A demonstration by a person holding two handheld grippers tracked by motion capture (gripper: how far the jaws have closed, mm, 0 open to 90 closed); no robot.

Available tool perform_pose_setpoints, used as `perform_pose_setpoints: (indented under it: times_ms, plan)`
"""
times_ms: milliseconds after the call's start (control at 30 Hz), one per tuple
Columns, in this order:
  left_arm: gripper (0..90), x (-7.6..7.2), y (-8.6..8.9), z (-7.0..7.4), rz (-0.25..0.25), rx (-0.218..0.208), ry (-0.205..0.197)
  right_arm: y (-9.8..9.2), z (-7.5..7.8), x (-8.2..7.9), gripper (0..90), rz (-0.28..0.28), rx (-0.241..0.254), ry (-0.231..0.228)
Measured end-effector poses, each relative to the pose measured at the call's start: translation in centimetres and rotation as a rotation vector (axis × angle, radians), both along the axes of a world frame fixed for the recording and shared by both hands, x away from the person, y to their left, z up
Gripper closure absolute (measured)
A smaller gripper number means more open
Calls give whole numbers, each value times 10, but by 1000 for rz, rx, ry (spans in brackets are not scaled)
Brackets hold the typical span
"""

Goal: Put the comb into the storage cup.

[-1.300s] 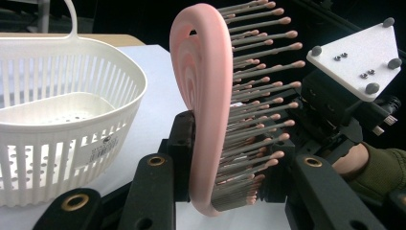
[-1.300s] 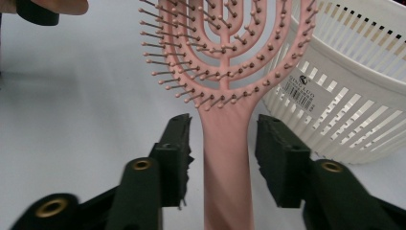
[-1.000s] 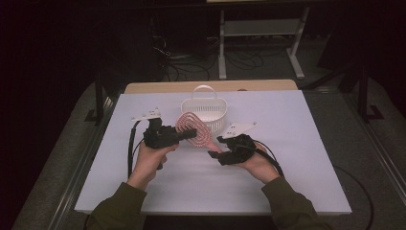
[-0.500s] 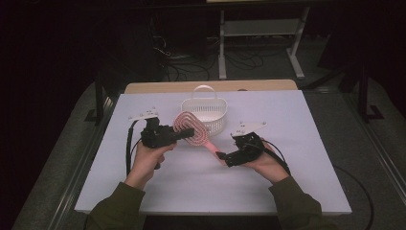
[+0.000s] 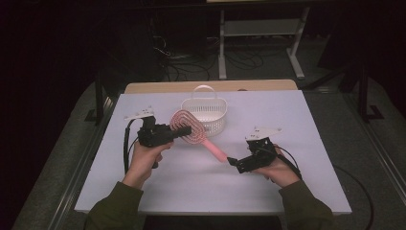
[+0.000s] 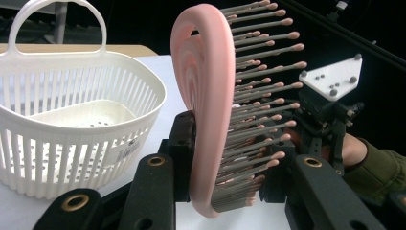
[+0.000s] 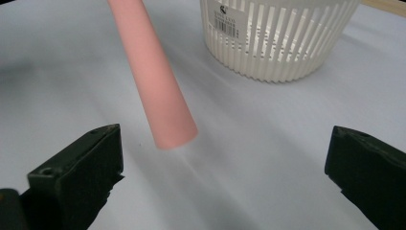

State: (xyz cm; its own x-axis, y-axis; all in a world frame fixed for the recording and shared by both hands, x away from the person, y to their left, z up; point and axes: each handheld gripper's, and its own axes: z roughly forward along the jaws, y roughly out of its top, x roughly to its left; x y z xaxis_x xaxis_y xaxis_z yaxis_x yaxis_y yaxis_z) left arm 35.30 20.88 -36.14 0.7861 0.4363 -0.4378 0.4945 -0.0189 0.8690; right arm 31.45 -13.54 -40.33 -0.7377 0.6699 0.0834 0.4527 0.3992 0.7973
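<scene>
Since a second ago my right hand-held gripper (image 5: pixel 231 161) has let go of the pink hairbrush (image 5: pixel 187 131) and pulled back toward the near right; its jaws have just been opening and now stand wide, with the tip of the brush handle (image 7: pixel 176 136) just ahead of them and free of both pads. I see the brush held off the bench (image 5: pixel 287 191) by my left hand-held gripper (image 5: pixel 184 132), whose jaws are clamped on the oval head, one pad on the pink back, the other among the bristles (image 6: pixel 258 96). From there the handle slopes down toward the near right. Just beyond the brush head, on the far side, stands the white slotted basket (image 5: pixel 205 114) with its loop handle upright, resting on the pale bench top. Both my sleeves come in from the near edge.
</scene>
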Motion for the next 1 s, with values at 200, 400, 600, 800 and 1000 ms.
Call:
perform_pose_setpoints:
  times_ms: [200,400,600,800,1000]
  plan:
    - [653,0,1,0,1,1,0,-11,-10,-9,0,-32,4,7]
    - [653,0,1,1,-1,-1,-2,-23,-20,-17,0,-51,-4,8]
    - [653,-1,1,1,-3,-3,-3,-38,-30,-24,0,-67,15,25]
    - [653,-1,2,5,-8,0,-14,-46,-38,-30,0,-80,26,31]
    - [653,1,7,19,-1,-4,-42,-48,-41,-31,0,-75,21,46]
